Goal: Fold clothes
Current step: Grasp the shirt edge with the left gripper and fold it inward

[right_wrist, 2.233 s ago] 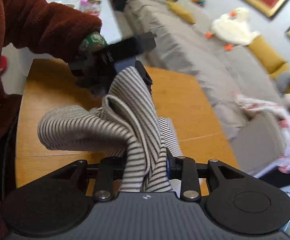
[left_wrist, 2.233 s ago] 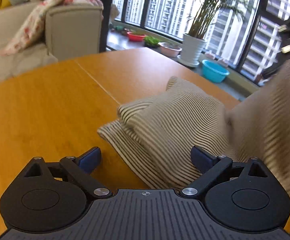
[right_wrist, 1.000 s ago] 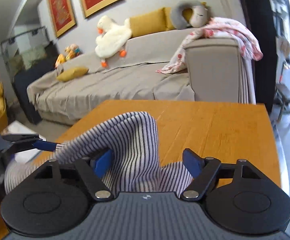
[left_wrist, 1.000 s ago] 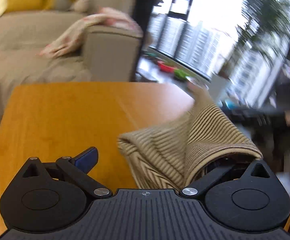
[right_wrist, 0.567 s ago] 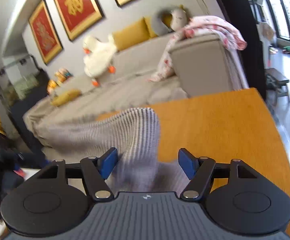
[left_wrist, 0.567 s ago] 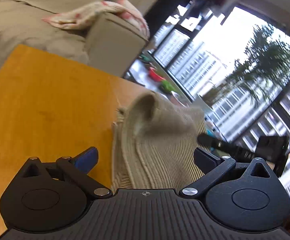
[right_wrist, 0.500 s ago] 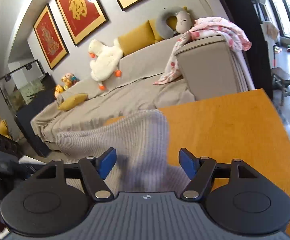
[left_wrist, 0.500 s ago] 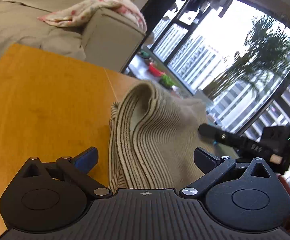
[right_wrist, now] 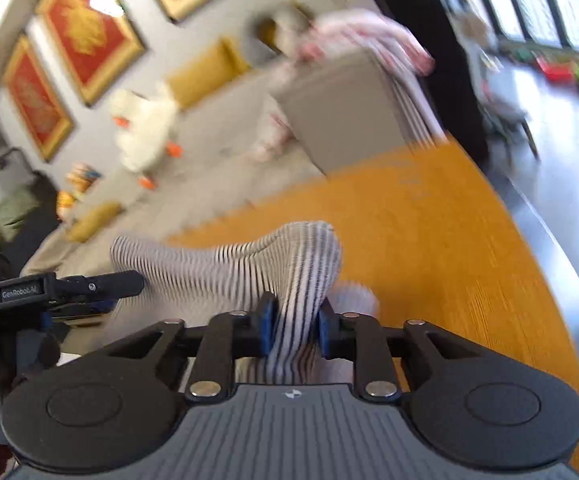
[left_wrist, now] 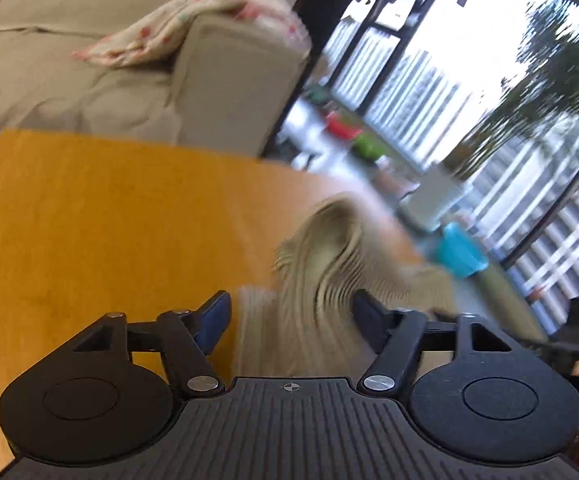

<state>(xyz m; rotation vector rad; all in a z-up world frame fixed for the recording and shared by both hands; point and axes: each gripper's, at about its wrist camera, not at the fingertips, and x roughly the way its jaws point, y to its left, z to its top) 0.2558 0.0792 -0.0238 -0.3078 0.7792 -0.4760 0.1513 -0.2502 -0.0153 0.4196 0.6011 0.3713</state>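
A striped knit garment point(left_wrist: 313, 264) lies bunched on the orange wooden table point(left_wrist: 89, 220). In the left wrist view a raised fold of it stands between the fingers of my left gripper point(left_wrist: 291, 314). Its jaws are closing, with a gap still showing beside the left pad. In the right wrist view my right gripper point(right_wrist: 296, 320) is closing and its blue pads pinch a ridge of the striped garment point(right_wrist: 249, 264). The cloth arches away to the left, toward the other gripper's black finger point(right_wrist: 101, 282). Both views are blurred.
A beige sofa point(left_wrist: 89, 92) with a flowered blanket point(left_wrist: 193, 20) stands beyond the table's far edge. Tall windows, potted plants and a blue basin point(left_wrist: 461, 256) are at the right. A white plush duck point(right_wrist: 145, 132) and framed red pictures are behind the sofa. The table's rim point(right_wrist: 545, 240) curves close on the right.
The right jaws have closed from wide apart onto a ridge of the garment. The left jaws have narrowed around the fold. The left gripper has shifted sideways, and the right has rolled.
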